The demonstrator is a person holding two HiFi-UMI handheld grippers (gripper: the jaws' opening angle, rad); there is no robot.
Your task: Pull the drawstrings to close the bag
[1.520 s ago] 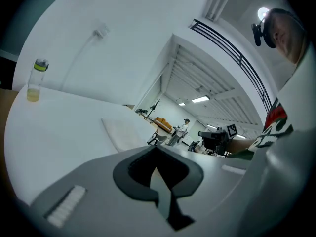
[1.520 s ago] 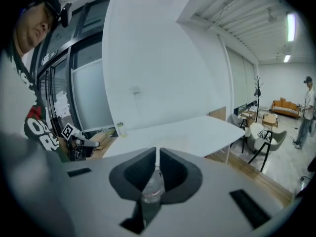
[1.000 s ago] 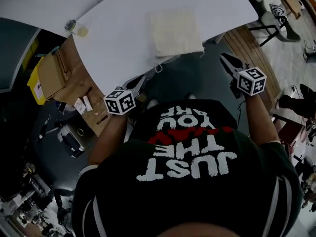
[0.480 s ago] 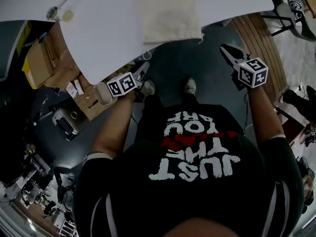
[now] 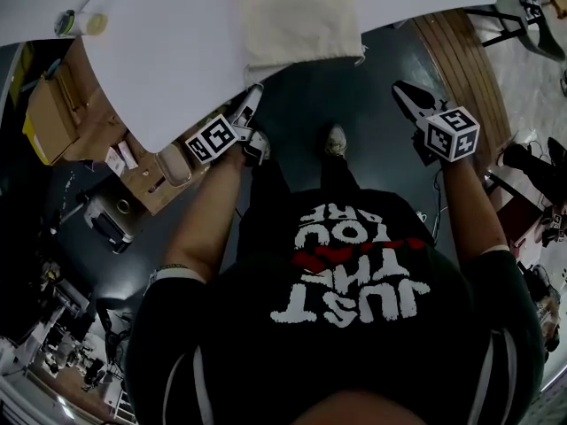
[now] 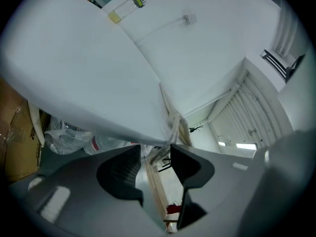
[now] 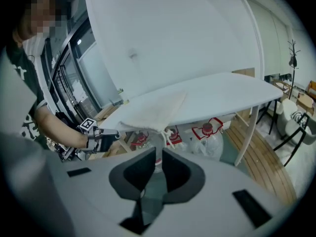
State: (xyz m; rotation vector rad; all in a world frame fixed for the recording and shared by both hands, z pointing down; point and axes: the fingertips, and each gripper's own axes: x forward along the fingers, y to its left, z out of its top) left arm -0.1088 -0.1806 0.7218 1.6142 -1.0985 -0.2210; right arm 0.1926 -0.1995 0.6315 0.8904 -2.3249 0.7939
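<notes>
bag [image 5: 301,14] at table [image 5: 177,56] edge; cardboard boxes [image 5: 51,120] beside

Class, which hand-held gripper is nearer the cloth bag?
Left. The left hand-held gripper is at the near corner of the bag; the right hand-held gripper hangs apart, over the floor.

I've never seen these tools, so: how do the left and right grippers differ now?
Jaws: the left gripper has its jaws apart, having just been opening; the right gripper has them together. Place: the left gripper sits at the table edge, the drawstring of the bag hanging just ahead of its gap, ungripped; the right gripper hangs clear of the table, over the floor. Both are hand-held and hold nothing.
</notes>
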